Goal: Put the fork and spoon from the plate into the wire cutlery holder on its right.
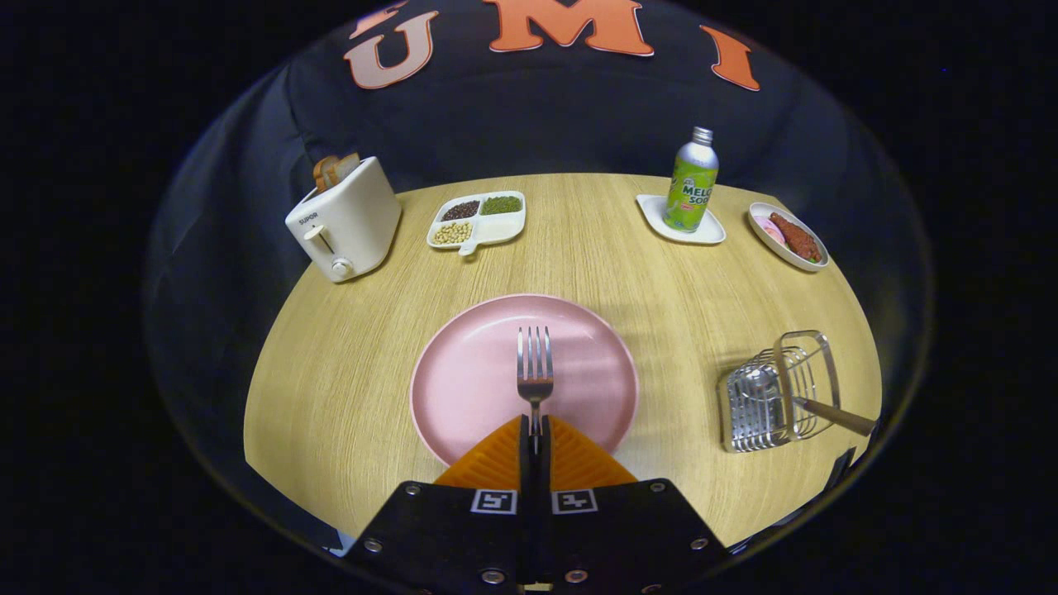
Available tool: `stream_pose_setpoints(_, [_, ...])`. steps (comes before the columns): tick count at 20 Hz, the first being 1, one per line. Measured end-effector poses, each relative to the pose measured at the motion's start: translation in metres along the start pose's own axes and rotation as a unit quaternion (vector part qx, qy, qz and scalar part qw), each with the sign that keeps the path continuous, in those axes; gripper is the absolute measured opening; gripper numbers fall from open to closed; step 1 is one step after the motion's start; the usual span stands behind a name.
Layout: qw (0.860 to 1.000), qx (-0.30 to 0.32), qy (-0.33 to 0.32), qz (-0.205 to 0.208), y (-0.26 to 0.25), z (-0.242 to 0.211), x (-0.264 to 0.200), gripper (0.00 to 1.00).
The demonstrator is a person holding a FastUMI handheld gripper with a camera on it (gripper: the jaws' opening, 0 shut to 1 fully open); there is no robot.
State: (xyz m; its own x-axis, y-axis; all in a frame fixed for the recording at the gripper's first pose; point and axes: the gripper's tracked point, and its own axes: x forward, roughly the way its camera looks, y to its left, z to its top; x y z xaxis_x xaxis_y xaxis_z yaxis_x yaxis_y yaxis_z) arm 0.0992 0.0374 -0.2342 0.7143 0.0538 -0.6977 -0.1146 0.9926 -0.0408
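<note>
In the gripper view the tool (pixel 535 438) is closed tight on the handle of the fork (pixel 536 372), whose tines point away over the pink plate (pixel 463 380) in the middle of the bench (pixel 347 364). To the right of the plate stands the wire cutlery holder (pixel 773 397), a brown handle (pixel 835 416) sticking out of it toward the right

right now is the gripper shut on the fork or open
Shut on the fork: the gripper has both fingers pressed together on its handle, tines pointing ahead over the pink plate.
</note>
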Motion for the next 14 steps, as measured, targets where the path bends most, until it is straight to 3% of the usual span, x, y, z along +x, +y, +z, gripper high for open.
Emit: stream_pose_setpoints(14, [0.998, -0.05, 0.035, -0.004, -0.114, 0.032, -0.058, 0.01])
